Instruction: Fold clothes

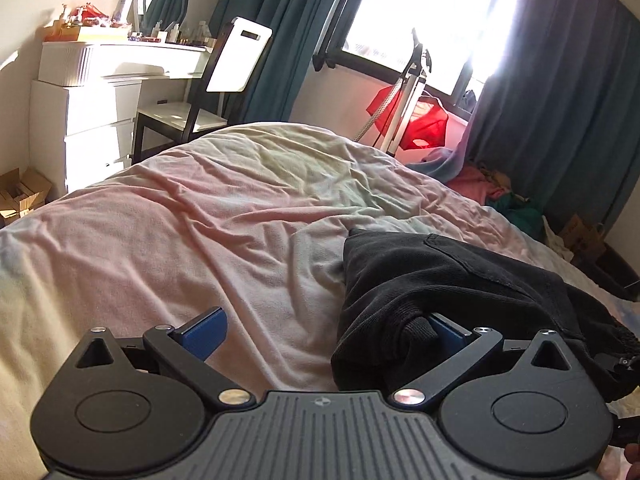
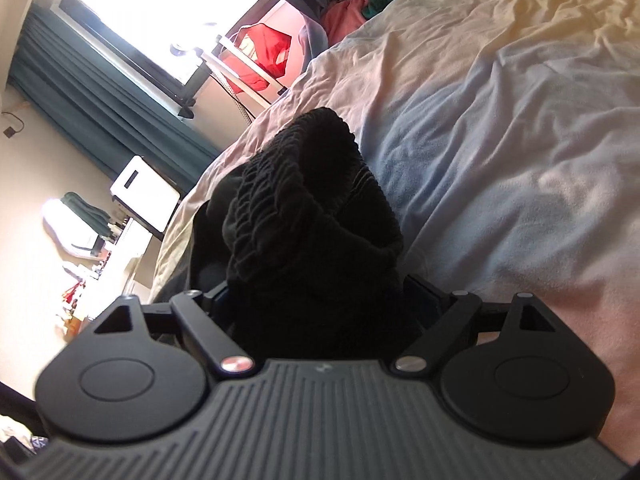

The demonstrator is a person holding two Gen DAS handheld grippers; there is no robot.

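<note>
A black garment (image 1: 440,280) lies bunched on the bed (image 1: 200,220), right of centre in the left wrist view. My left gripper (image 1: 324,334) is open just above the sheet; the garment's ribbed edge drapes over its right blue finger (image 1: 444,332), and its left finger (image 1: 204,332) is bare. In the right wrist view the black garment (image 2: 312,220), with its elastic ribbed band on top, is heaped between the fingers of my right gripper (image 2: 320,300). The cloth hides both fingertips, which stand wide apart around it.
The bed (image 2: 500,140) is covered by a wrinkled pastel sheet. A white dresser (image 1: 100,92) and chair (image 1: 236,60) stand at the far left. A red bag (image 1: 420,120) and a stand sit under the window. A clothes pile (image 1: 496,192) lies at the far right.
</note>
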